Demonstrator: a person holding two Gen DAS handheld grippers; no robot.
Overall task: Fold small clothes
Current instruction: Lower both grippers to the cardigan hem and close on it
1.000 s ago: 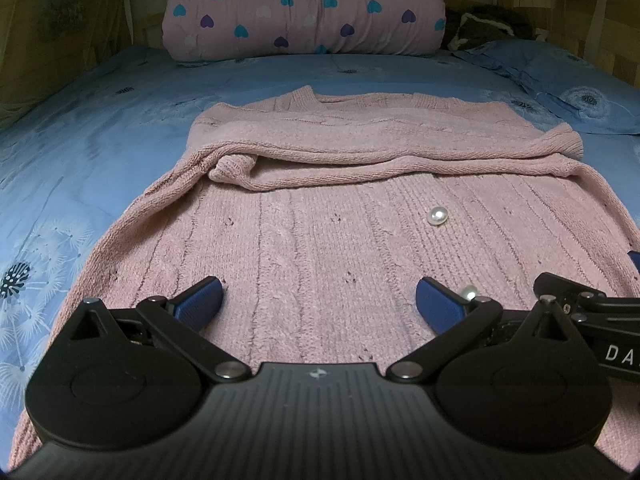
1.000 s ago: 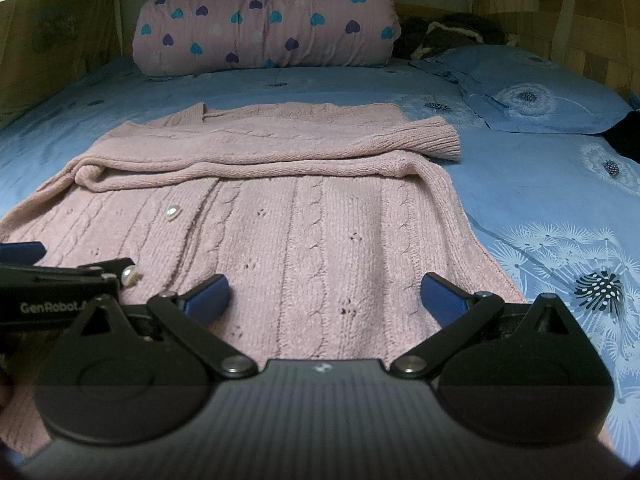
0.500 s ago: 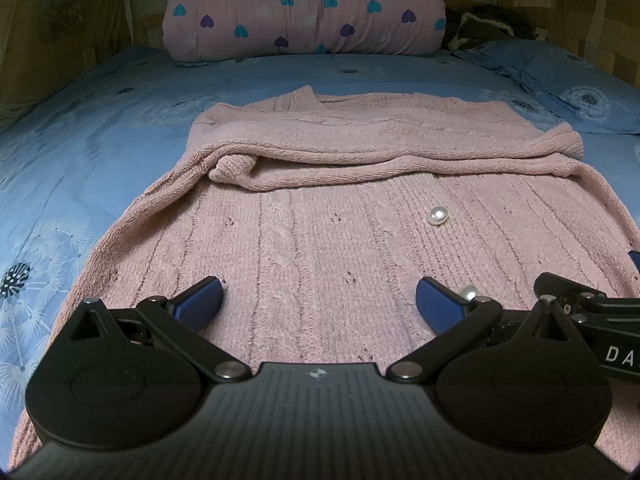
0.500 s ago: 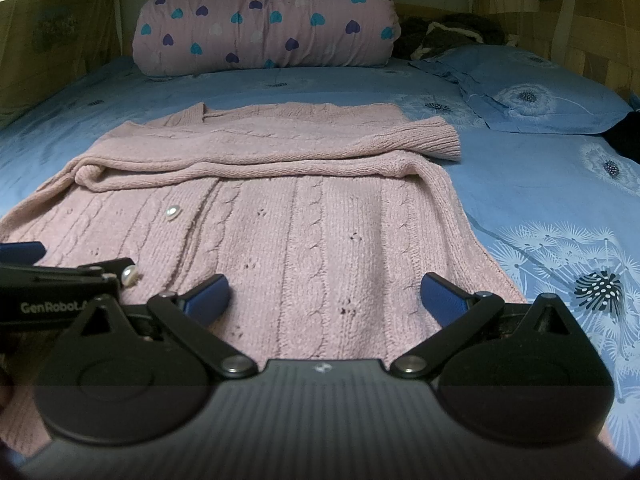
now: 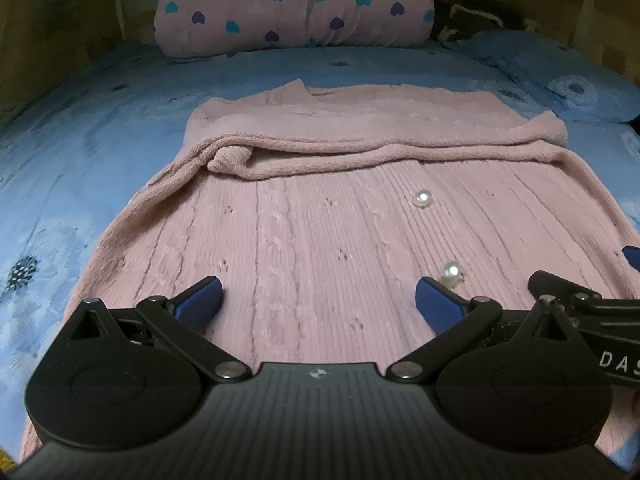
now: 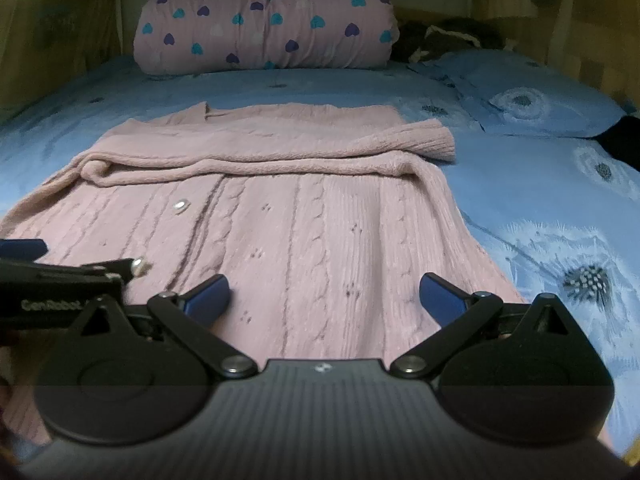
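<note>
At 6 o'clock, both hand-held grippers, left (image 5: 318,302) and right (image 6: 324,298), hover spread wide over the cardigan's (image 5: 320,232) hem, side by side. Since a second ago both have risen slightly. The cardigan lies flat on the bed (image 6: 540,200), sleeves folded across; pillow (image 6: 264,20) at 12 o'clock.

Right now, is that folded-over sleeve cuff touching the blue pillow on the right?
Apart. In the right wrist view, the sleeve cuff ends on the cardigan, and a strip of blue bedsheet shows between it and the blue pillow.
</note>
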